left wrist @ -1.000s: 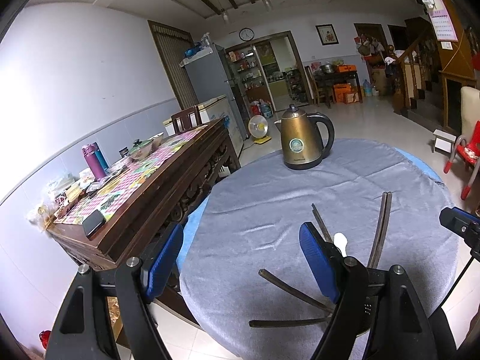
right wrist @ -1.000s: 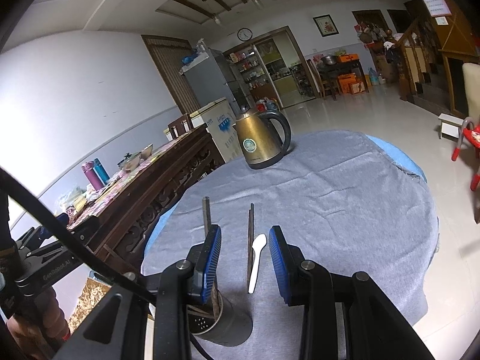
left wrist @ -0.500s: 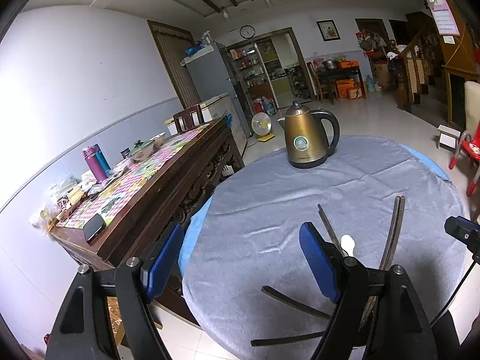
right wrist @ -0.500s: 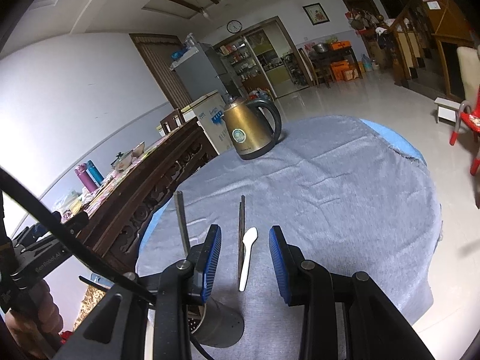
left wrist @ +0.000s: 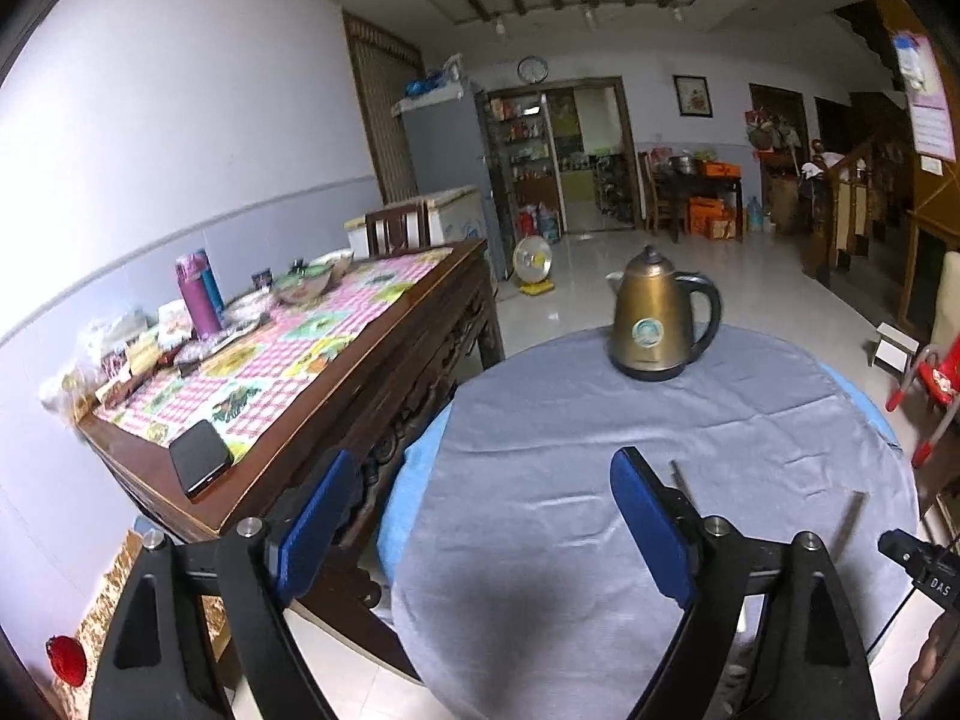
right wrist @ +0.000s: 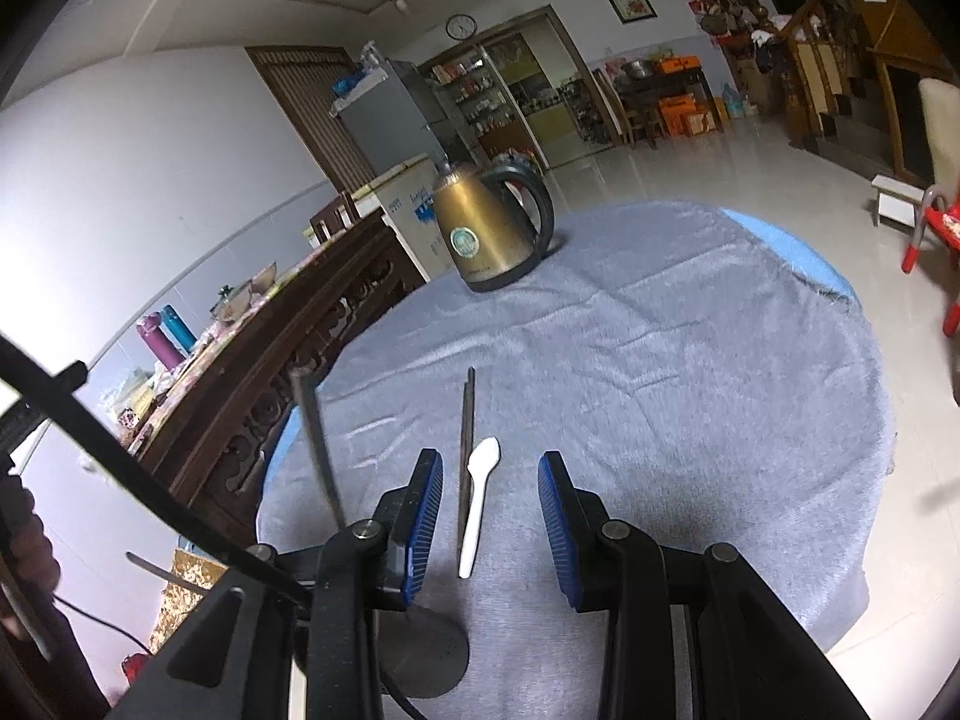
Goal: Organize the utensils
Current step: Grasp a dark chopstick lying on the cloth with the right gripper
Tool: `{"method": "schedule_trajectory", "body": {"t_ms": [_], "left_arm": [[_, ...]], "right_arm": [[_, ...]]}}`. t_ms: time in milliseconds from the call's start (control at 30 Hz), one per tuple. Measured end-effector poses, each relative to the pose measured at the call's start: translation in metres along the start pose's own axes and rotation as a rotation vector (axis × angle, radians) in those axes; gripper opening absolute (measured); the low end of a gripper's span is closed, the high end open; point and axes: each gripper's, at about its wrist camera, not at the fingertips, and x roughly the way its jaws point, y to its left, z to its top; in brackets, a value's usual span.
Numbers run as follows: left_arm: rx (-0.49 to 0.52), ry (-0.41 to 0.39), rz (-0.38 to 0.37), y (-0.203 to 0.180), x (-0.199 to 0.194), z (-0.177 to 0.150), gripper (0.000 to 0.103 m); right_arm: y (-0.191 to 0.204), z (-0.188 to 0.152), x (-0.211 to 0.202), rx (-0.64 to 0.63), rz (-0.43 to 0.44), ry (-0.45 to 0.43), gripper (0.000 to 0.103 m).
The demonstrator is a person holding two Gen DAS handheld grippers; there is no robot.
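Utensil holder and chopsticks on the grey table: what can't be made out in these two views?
- Utensil holder, right wrist view: only part of its grey body shows; the right gripper covers its mouth and contents.
- Dark chopsticks beside the white spoon: near ends blurred.
- Upright chopstick: lower end hidden behind the left finger.
- Left wrist view: the left gripper hides the near tabletop; the spoon is out of sight.
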Motion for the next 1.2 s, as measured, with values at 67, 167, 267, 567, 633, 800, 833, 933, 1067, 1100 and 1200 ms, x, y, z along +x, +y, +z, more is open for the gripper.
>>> {"method": "schedule_trajectory", "body": {"t_ms": [67,167,267,567,633,800,833,933,1067,1100,1200], "left_arm": [[-0.005,0.028,-0.01,0.011,0.021,0.001,0.088],[0.028,0.105,-0.06,0.008,0.072,-0.006,0.088],[0.05,0.206,-0.129,-0.013,0.116,-0.02,0.088],[0.1,0.366,-0.263,-0.114,0.219,-0.064,0.088],[0.084,0.386,-0.291,-0.118,0.231,-0.071,0.088],[0.085,0.41,-0.283,-0.112,0.246,-0.083,0.088],[0.083,0.413,-0.278,-0.109,0.246,-0.084,0.088],[0.065,0.436,-0.261,-0.095,0.255,-0.09,0.088],[0.059,0.455,-0.245,-0.083,0.265,-0.094,0.088],[0.063,0.458,-0.242,-0.081,0.267,-0.095,0.088],[0.063,0.461,-0.252,-0.08,0.271,-0.095,0.088]], "right_arm": [[-0.005,0.0,0.012,0.005,0.002,0.028,0.036],[-0.013,0.001,0.035,0.016,0.016,0.079,0.035],[-0.02,0.003,0.059,0.031,0.024,0.121,0.036],[-0.035,0.017,0.122,0.062,0.03,0.189,0.036],[-0.034,0.031,0.142,0.053,0.051,0.22,0.036],[-0.019,0.073,0.213,0.005,0.105,0.347,0.036],[-0.014,0.078,0.229,-0.005,0.108,0.376,0.036],[0.004,0.088,0.276,-0.031,0.127,0.45,0.036],[0.02,0.092,0.321,-0.036,0.108,0.487,0.036],[0.021,0.093,0.328,-0.036,0.098,0.492,0.036],[0.028,0.094,0.352,-0.058,0.033,0.516,0.035]]}}
